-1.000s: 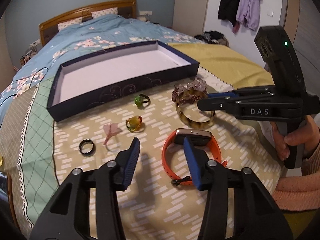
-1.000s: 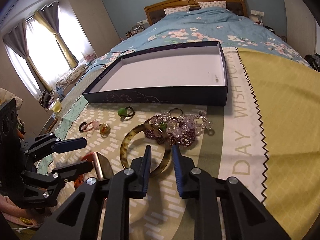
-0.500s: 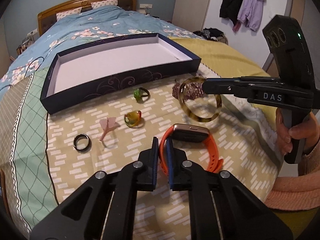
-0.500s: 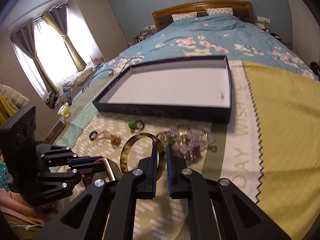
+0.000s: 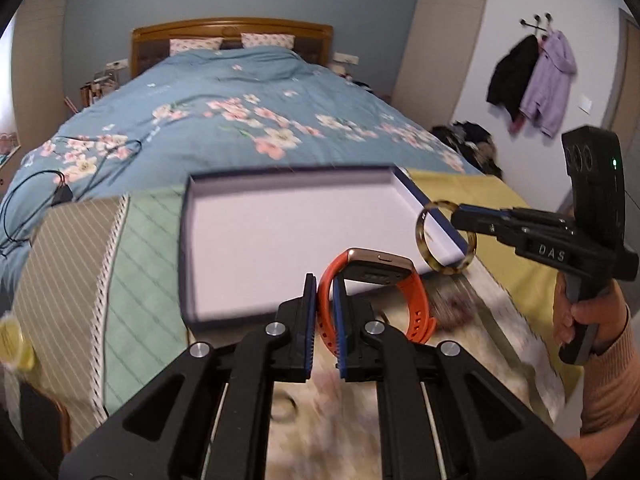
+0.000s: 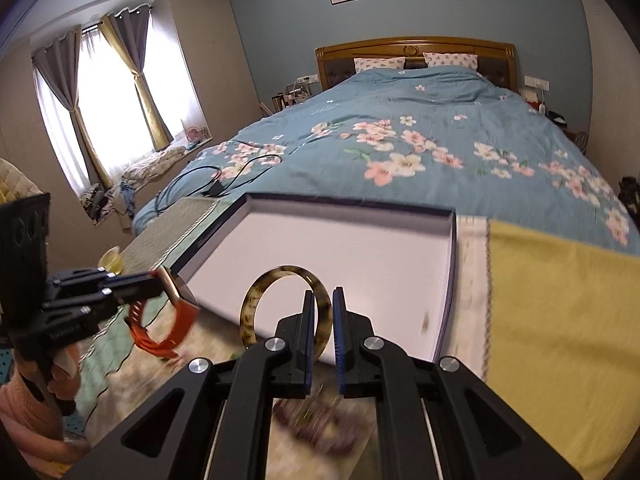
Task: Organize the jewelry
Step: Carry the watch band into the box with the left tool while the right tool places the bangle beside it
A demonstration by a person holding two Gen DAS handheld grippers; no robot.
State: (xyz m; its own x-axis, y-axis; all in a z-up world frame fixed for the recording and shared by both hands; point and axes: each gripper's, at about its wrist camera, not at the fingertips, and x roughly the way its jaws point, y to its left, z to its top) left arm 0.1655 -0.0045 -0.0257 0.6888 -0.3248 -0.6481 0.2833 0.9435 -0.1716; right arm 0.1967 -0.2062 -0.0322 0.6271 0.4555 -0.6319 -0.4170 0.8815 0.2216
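Up close: left gripper [image 5: 323, 316] clamped narrow on the strap of the orange watch [image 5: 374, 292], lifted off the bedspread and hanging over the near edge of the box [image 5: 188, 240]. Probably light and floppy in the band, stiff only at the gold case, so pinching the strap near the case looks sensible, though the loose end could swing. Loop standing roughly upright, case on top, long axis running left to right across the view. Bit further right: right gripper [image 6: 322, 330] closed tight on the tortoiseshell bangle [image 6: 256, 300], gripped at the near right part of the rim. Looks rigid, smooth, likely slippery and maybe brittle, so best a firm pinch across the band. Ring upright, opening facing the wrist camera, hovering over the near edge of the box. Beyond that: shallow box with white floor, nothing visible inside, long side across, sitting on patterned cloth [image 6: 540, 300] on the bed [image 6: 420, 140].
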